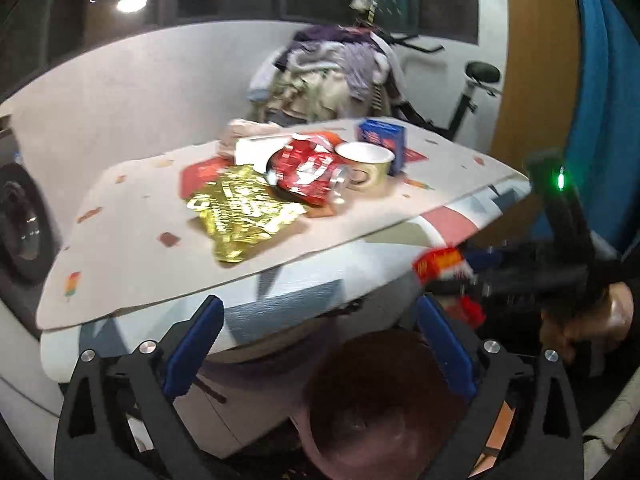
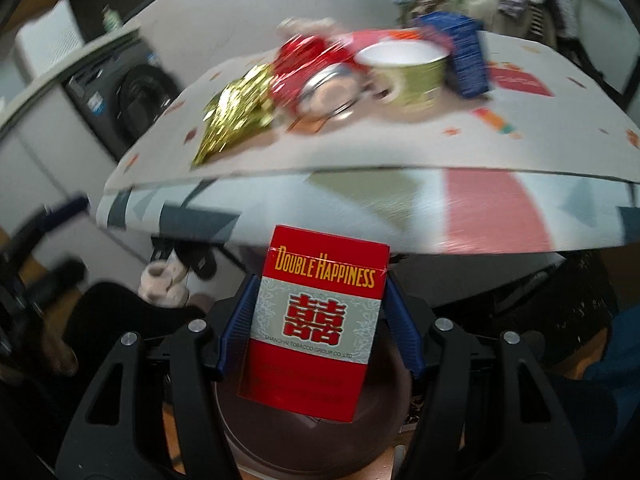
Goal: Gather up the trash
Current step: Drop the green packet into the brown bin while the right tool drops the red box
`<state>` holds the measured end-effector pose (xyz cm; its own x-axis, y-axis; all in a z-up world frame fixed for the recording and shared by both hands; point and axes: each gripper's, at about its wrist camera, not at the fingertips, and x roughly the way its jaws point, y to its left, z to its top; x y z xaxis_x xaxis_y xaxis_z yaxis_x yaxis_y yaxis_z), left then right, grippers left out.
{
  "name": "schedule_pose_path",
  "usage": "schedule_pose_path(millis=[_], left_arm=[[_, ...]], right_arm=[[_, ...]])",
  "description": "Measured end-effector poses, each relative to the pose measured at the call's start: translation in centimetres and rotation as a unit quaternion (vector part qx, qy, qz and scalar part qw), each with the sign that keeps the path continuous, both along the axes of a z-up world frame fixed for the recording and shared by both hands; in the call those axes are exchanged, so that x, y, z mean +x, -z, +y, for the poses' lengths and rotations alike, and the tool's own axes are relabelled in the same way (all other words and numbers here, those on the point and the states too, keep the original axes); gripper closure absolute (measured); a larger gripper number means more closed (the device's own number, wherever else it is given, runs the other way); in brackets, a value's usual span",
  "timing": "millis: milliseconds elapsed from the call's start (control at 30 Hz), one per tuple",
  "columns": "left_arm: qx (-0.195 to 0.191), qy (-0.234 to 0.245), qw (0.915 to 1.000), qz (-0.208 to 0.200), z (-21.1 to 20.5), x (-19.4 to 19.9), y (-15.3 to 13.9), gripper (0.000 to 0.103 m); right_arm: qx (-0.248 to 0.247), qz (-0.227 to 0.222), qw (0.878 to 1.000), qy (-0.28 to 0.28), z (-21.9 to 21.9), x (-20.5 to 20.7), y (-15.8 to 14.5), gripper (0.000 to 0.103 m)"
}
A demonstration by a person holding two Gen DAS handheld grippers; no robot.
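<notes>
My right gripper is shut on a red cigarette pack and holds it above a brown bin, below the table edge. In the left wrist view the pack shows at the right, with the bin underneath. My left gripper is open and empty, just above the bin. On the table lie a gold foil wrapper, a crushed red can, a paper cup and a blue box. They also show in the right wrist view: wrapper, can, cup, box.
The table has a patterned cloth hanging over its edge. A washing machine stands at the left. A pile of clothes and an exercise bike stand behind the table. Slippers lie on the floor.
</notes>
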<state>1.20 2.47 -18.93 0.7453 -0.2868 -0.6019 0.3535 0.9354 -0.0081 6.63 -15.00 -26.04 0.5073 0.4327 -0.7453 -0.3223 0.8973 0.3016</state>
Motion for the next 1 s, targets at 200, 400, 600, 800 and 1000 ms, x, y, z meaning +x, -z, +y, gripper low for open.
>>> schedule_pose_path(millis=[200,400,600,800,1000], left_arm=[[-0.022,-0.039,0.9979,0.048,2.0,1.3,1.0,0.007],[-0.042,-0.055,0.9955,0.064,3.1,1.5,1.6,0.007],[-0.046,-0.051,0.9954,0.066,3.1,1.4,1.7,0.007],[-0.043,-0.055,0.9953,0.067,3.0,1.4,1.8,0.007],[-0.041,-0.055,0.9952,0.069,3.1,1.5,1.8,0.007]], right_arm=[[-0.066,0.042,0.995,-0.058,3.4,0.1,3.7,0.04],[-0.059,0.069,0.995,-0.044,2.8,0.8,4.6,0.039],[-0.042,0.079,0.996,-0.024,1.8,1.3,4.6,0.039],[-0.047,0.062,0.997,-0.026,1.9,0.9,3.9,0.019],[-0.046,0.048,0.998,-0.019,1.6,0.9,3.4,0.008]])
